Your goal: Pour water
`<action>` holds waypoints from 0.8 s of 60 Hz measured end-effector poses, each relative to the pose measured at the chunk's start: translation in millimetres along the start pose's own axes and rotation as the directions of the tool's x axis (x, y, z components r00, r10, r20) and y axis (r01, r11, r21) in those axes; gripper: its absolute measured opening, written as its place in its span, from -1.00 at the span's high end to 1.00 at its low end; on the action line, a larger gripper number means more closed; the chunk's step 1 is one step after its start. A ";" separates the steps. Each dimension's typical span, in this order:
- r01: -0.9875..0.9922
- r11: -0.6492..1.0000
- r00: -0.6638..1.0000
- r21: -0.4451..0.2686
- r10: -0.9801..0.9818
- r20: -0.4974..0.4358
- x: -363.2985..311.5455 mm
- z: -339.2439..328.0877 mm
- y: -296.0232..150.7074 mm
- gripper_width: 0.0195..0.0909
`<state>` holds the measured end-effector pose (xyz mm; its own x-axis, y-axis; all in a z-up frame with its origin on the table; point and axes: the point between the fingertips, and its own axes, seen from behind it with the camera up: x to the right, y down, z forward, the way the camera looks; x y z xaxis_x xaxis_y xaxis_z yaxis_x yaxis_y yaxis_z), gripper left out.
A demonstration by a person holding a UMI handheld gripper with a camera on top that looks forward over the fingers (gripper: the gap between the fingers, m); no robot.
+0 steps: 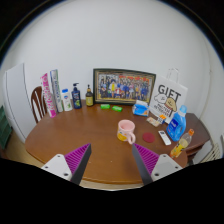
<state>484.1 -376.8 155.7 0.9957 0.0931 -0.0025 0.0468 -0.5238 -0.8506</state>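
A pink and yellow mug [126, 130] stands on the round wooden table [90, 135], beyond my right finger. Several bottles [75, 97] stand in a row at the table's far left side, among them a blue one and a dark one. My gripper [112, 165] hovers over the table's near edge, open, with nothing between its purple pads [72, 160]. The mug lies well ahead of the fingertips and apart from them.
A framed photo [124, 85] leans against the white wall at the back. A "GIFT" sign [168, 100], a blue carton [177, 125], an orange bottle [181, 146] and small items crowd the right side. A chair [37, 100] stands at the left.
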 end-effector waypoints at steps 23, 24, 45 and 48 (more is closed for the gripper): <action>-0.082 0.997 0.990 -0.013 0.080 -0.115 232.0 39.3 99.5 -0.86; -0.086 0.996 0.989 -0.008 0.084 -0.123 243.0 42.0 102.2 -0.87; -0.083 0.991 0.978 0.100 0.101 -0.185 386.2 135.3 111.1 -0.85; -0.079 0.991 0.979 0.109 0.098 -0.177 391.1 149.6 107.6 -0.83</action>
<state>866.5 -270.2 -15.5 0.9939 -0.1098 0.0076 -0.0411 -0.4337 -0.9001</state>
